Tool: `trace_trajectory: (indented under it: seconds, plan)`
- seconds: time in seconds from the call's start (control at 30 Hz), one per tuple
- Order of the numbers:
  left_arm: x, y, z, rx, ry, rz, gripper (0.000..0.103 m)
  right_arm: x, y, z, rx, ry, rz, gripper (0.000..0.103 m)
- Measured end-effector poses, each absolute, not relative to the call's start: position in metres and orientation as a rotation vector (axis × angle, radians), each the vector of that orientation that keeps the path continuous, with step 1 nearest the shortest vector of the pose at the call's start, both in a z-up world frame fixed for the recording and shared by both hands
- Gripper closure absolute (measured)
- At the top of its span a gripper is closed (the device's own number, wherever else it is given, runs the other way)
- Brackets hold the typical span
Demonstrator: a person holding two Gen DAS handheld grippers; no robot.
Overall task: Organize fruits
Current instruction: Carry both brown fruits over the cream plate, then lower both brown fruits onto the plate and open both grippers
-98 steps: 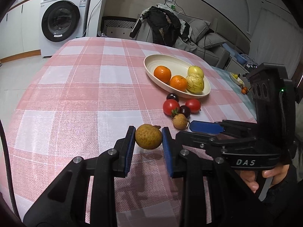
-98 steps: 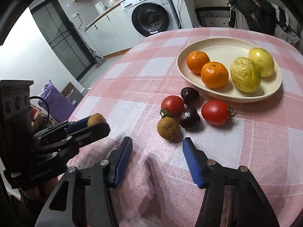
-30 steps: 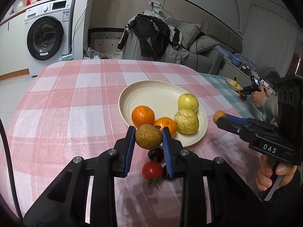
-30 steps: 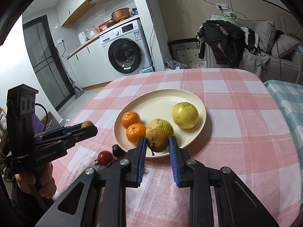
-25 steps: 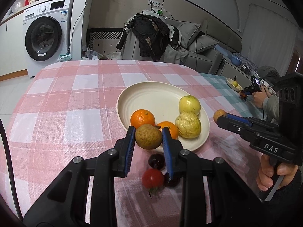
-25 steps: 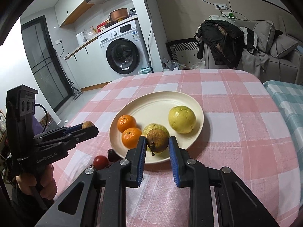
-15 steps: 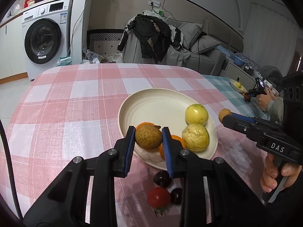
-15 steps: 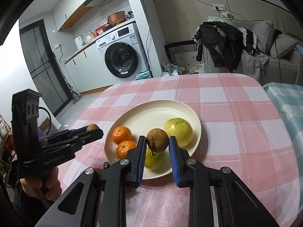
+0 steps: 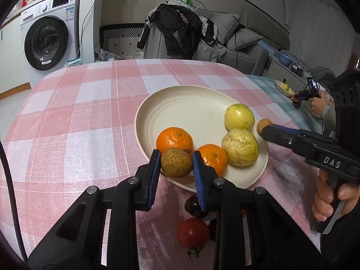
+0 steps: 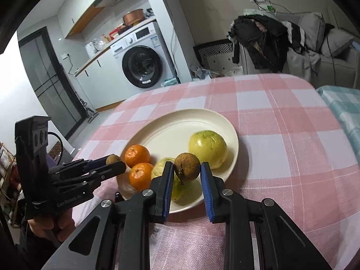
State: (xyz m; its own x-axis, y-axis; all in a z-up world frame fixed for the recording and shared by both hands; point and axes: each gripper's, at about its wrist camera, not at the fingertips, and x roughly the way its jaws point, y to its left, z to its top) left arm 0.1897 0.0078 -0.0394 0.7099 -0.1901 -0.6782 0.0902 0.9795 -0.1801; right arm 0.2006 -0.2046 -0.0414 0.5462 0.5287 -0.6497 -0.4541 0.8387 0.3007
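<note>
Washing machine [image 9: 46,42] by wall; grey sofa [image 9: 243,45]; clothes heap [image 9: 180,31].

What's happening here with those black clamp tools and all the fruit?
A person is tidying fruit onto an oval cream plate on a pink checked tablecloth. The left gripper clamps a small round brown fruit, and the right gripper clamps a similar darker brown fruit, both held over the plate's near edge. Two oranges and two yellow-green fruits already lie on it; a red tomato and dark cherries wait on the cloth.
</note>
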Motion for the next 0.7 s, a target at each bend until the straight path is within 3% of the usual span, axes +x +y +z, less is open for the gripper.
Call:
trace_trajectory:
  seconds: [0.7]
  plan:
    - [0.1992, 0.0024, -0.044, -0.111, 0.776, -0.14, 0.078, 0.2077, -0.2053, -0.0519, 0.091, 0.834, 0.537, 0.078]
